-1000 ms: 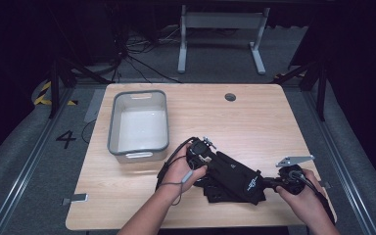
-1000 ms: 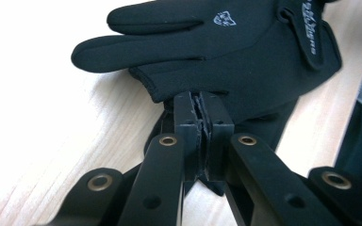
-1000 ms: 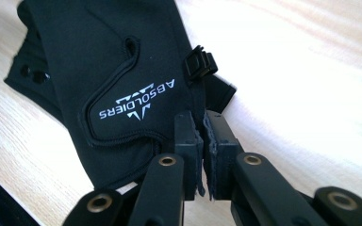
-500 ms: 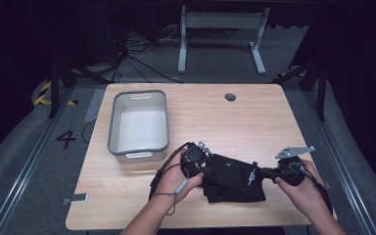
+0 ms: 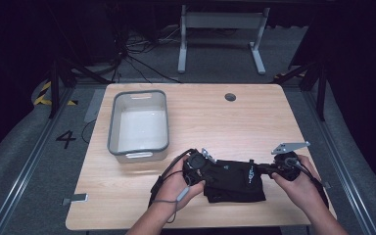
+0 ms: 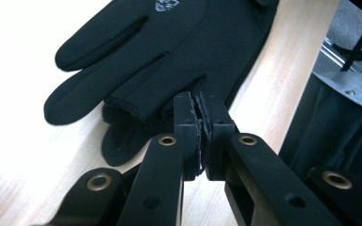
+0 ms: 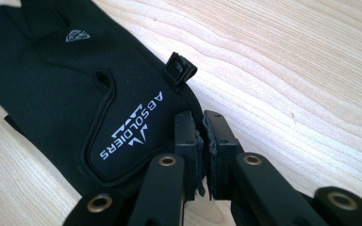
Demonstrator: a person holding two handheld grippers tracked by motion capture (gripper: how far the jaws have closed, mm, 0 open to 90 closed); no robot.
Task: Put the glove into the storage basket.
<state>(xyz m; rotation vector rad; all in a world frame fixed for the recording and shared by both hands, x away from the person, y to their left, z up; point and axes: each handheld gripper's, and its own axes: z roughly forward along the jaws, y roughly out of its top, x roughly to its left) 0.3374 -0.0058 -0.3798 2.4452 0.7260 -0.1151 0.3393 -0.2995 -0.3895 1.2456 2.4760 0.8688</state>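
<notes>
Black glove (image 5: 235, 178): lying flat on the wooden table (image 5: 215, 122), just right of and nearer the person than the grey bin (image 5: 138, 125). Left gripper (image 6: 201, 110) is pinching the glove's fingertip end, jaws pressed together. Right gripper (image 7: 201, 123) is nipping the cuff edge beside the small clip (image 7: 180, 68), jaws almost shut.

Left gripper (image 6: 201, 106) jaws pinch a fingertip of a black glove (image 6: 169, 56). The glove lies flat on the wooden desk (image 6: 23, 155).
</notes>
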